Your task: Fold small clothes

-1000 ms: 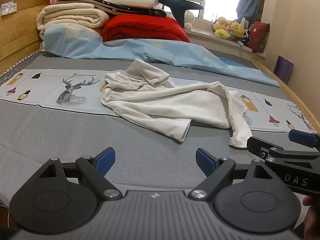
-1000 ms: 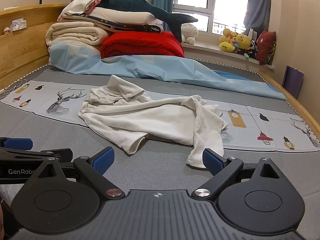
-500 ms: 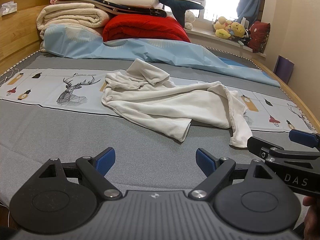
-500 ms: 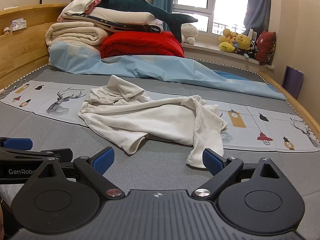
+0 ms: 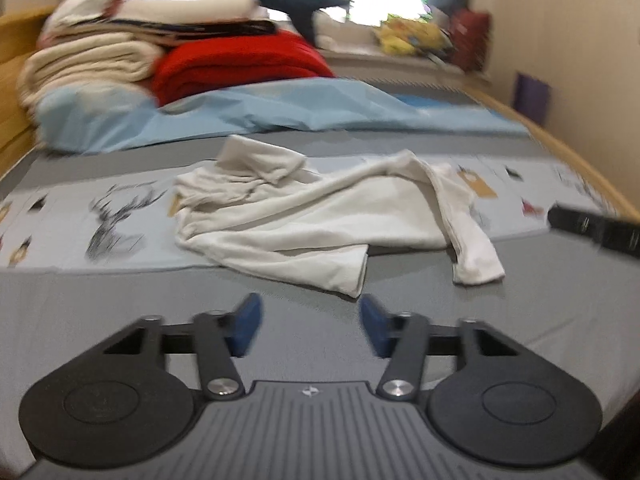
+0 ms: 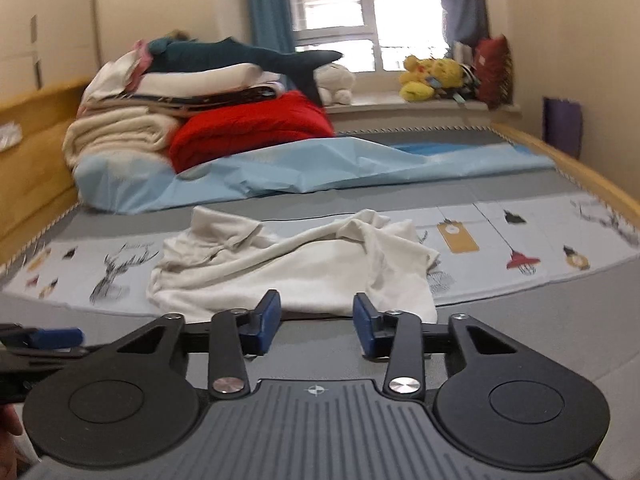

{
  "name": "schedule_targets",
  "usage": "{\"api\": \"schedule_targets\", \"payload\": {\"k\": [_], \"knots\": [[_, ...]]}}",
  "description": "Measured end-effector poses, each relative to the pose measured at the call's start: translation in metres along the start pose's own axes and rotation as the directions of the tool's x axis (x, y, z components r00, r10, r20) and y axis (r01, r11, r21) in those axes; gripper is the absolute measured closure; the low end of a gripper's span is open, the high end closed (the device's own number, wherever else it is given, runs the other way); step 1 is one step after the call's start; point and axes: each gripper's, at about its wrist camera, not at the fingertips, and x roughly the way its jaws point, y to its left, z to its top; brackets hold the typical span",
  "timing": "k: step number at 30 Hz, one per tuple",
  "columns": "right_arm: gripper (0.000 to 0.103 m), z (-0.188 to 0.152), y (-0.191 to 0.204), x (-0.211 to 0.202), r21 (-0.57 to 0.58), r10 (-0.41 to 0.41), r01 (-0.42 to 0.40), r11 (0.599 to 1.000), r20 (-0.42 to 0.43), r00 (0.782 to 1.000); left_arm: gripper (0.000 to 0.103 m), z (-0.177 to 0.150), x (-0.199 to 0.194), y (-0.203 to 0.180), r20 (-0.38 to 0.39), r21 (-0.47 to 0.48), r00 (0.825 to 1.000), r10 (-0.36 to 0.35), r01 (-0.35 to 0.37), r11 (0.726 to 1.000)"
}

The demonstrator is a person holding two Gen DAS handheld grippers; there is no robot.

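Both jaws closing on air: left gripper [image 5: 310, 328], right gripper [image 6: 316, 326]. Reopen, pinch shirt [image 5: 320, 216] hem corners mid-frame, spread flat.

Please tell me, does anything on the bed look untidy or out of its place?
Yes. The white shirt lies crumpled in the middle of the bed, its collar bunched and one sleeve twisted toward the near edge. The stacked blankets behind look orderly.
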Motion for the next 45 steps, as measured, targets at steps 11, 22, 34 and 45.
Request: {"api": "schedule_targets", "payload": {"k": [11, 22, 34, 45], "knots": [[0.061, 0.010, -0.039, 0.099, -0.056, -0.079, 0.070, 0.996, -0.164, 0.983, 0.062, 0.015, 0.116, -0.009, -0.186, -0.009, 0.968, -0.167, 0.169, 0.986], [0.054, -0.010, -0.047, 0.185, -0.077, -0.112, 0.090, 0.993, -0.380, 0.918, 0.053, 0.035, 0.214, -0.033, -0.229, -0.096, 0.967, -0.113, 0.093, 0.991], [0.103, -0.002, -0.075, 0.188, -0.049, -0.217, 0.214, 0.976, -0.359, 0.908, 0.103, 0.037, 0.180, -0.019, -0.219, 0.045, 0.971, -0.094, 0.107, 0.993], [0.081, -0.004, -0.087, 0.156, 0.105, -0.119, 0.157, 0.982, -0.305, 0.945, 0.103, -0.010, 0.057, 0.042, -0.197, 0.021, 0.961, -0.194, 0.202, 0.979]]}}
